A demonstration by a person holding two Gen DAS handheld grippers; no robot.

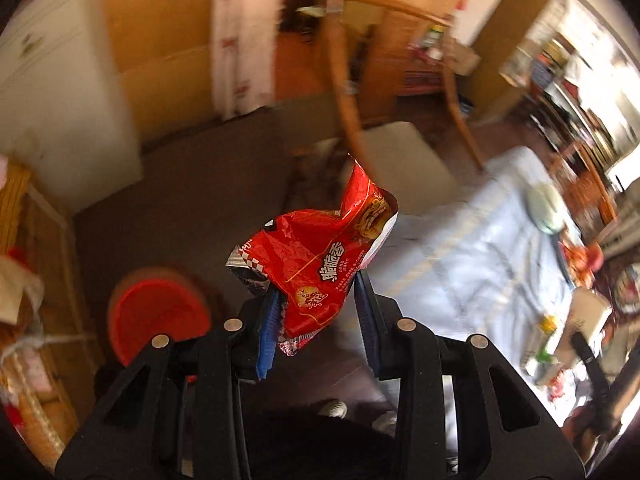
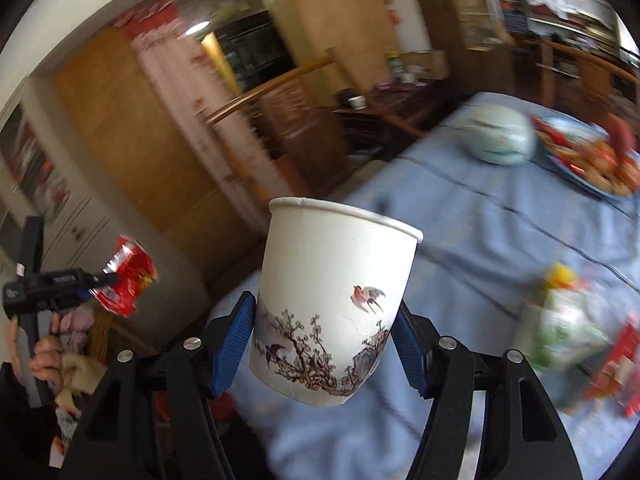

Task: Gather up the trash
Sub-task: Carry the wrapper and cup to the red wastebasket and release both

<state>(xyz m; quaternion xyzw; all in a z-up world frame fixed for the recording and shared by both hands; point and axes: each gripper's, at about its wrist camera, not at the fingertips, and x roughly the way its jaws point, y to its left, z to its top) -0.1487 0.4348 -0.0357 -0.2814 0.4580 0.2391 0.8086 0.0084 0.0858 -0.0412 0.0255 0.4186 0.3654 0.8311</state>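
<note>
Crumpled red snack wrapper (image 1: 320, 268) is pinched between the blue pads of the left gripper (image 1: 316, 304) in the left wrist view, sticking up past the fingertips, with a red bucket (image 1: 158, 320) on the floor below and to the left. In the right wrist view, a white paper cup (image 2: 332, 300) painted with birds and branches is clamped upright by the right gripper (image 2: 324, 340), above the blue tablecloth (image 2: 480, 240).

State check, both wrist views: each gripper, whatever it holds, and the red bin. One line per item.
left gripper: shut on red snack wrapper
red snack wrapper: crumpled, pinched between the fingers, held in the air
right gripper: shut on paper cup
paper cup: held by its lower half, tilted, mouth up, lifted off the table
red bin: on the floor, open top, contents not visible
</note>
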